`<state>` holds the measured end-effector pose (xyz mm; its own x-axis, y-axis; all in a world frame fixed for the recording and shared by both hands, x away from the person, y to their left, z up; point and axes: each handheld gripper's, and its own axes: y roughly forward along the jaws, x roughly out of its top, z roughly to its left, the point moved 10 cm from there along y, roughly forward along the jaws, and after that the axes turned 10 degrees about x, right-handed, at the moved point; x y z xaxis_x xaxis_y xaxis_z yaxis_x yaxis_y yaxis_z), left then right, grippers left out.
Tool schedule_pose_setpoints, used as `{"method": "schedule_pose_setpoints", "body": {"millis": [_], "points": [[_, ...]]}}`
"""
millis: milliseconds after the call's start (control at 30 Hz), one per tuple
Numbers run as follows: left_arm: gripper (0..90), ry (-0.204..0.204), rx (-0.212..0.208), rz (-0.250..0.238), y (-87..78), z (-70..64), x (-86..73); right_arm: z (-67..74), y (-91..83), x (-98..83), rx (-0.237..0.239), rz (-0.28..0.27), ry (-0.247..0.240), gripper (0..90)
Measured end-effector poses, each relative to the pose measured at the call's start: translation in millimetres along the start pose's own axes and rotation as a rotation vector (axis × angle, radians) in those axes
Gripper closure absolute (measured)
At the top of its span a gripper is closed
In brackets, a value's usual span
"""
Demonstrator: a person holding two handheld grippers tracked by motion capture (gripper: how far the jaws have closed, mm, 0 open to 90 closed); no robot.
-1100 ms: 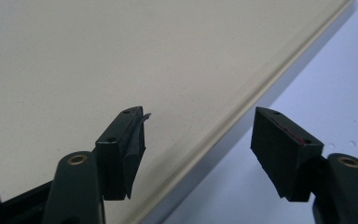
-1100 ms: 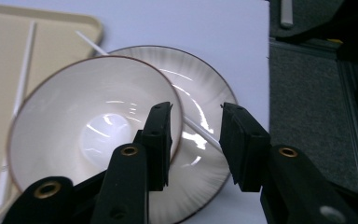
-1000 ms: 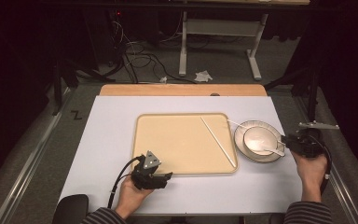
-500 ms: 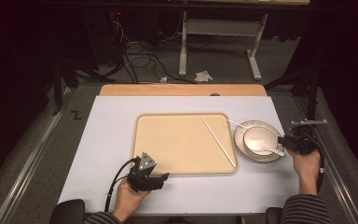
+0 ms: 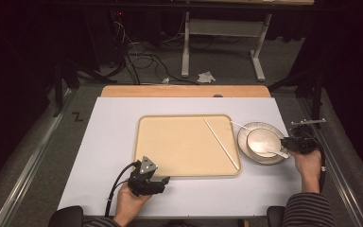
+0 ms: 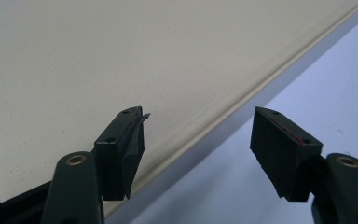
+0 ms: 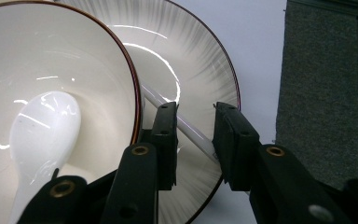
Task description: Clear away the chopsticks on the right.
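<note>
My right gripper (image 7: 195, 140), jaws just closing but not yet clamped, straddles the chopstick (image 7: 186, 128) lying slantwise on the plate (image 7: 200, 60) beside the bowl (image 7: 74, 56), while my left gripper (image 6: 198, 149) idles open by the tray (image 6: 121, 56).

Dark room: grey carpet floor (image 5: 38, 156), white desk frame (image 5: 222, 42), perhaps tangled cables (image 5: 137, 52).

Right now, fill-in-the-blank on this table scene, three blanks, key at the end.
1. The white spoon lies in the ____, which sits on the striped plate.
2. The right gripper has a white ____ between its jaws over that plate.
3. The left gripper, jaws apart, holds nothing at the near edge of the beige ____.

Missing words: bowl; chopstick; tray
</note>
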<state>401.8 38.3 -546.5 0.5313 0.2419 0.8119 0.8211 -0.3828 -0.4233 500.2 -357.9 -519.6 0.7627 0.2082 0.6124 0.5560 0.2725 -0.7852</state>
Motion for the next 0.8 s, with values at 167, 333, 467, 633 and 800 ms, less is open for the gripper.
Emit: {"method": "schedule_pose_setpoints", "body": {"millis": [167, 333, 467, 633, 800], "points": [[35.2, -0.002, 0.007, 0.007, 0.6, 1.1, -3.0, -1.4, 5.6, 0.0, 0.023, 0.021, 0.0, 72.3], [35.2, -0.003, 0.017, 0.008, -0.1, 3.3, -4.1, -2.9, 11.9, -0.3, 0.027, 0.041, -0.005, 73.8], [35.2, -0.008, 0.022, 0.005, -1.4, 5.2, -3.4, -2.4, 16.0, -0.4, 0.031, 0.054, -0.006, 75.3], [35.2, -0.012, 0.027, -0.003, -2.1, 7.1, -1.0, -3.1, 20.5, -0.4, 0.043, 0.058, 0.001, 78.5], [35.2, 0.003, 0.021, -0.002, -3.0, 4.9, -2.6, -3.9, 21.4, 0.0, 0.056, 0.056, 0.01, 84.0]]}}
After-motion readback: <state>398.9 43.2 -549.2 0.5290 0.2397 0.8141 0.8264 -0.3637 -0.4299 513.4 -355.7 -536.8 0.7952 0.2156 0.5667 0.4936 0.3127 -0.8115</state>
